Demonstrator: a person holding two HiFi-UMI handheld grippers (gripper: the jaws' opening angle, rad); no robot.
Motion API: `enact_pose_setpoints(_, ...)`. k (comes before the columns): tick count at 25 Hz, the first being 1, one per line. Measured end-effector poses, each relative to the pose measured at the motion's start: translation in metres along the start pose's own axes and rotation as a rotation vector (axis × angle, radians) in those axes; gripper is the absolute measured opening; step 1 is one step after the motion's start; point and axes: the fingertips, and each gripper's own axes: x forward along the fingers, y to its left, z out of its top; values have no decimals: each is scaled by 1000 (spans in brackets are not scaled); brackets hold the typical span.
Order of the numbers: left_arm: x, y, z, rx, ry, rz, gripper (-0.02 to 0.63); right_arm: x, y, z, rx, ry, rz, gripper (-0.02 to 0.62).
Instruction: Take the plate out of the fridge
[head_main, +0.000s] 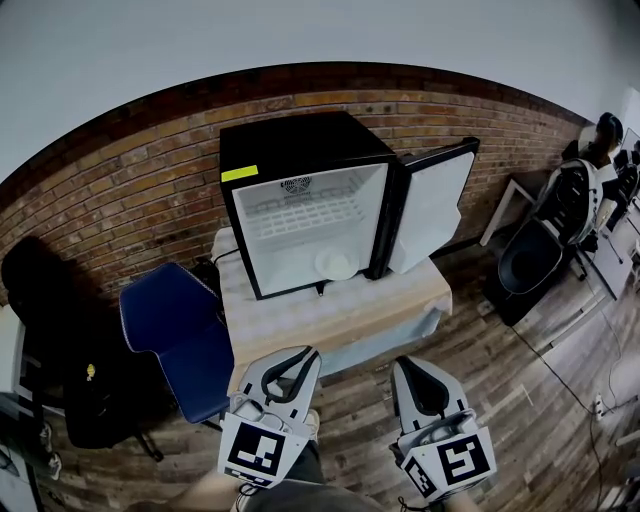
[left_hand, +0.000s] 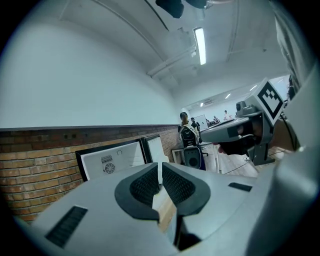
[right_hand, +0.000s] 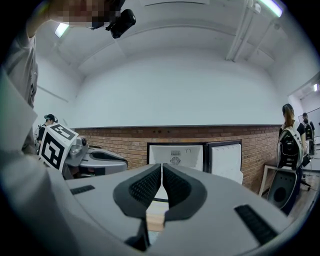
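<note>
I've got the left gripper (head_main: 303, 356) and right gripper (head_main: 408, 368) both pinched together, empty, well short of the fridge (head_main: 300, 145). Plate (head_main: 335, 265) sits on its floor, right side. Go in closed and I'd shove it back or clip the open door (head_main: 432, 205).

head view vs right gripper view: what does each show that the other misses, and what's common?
Head view only: the white plate on the fridge floor, and the blue chair left of the table. In the right gripper view the gripper's own jaws cover the lower part of the fridge.

Right gripper view only: the ceiling light and the head camera.

Both: the fridge with its door open, the brick wall, and the left gripper and right gripper, each shut and empty.
</note>
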Motion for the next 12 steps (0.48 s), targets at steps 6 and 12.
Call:
enact_pose_setpoints(6, 36, 26, -11, -30, 23, -17, 38, 46, -19, -9, 10, 39, -1, 31)
enact_pose_setpoints(12, 75, 61, -29, -61, 50, -41, 38, 105, -32, -18, 22, 76, 1, 31)
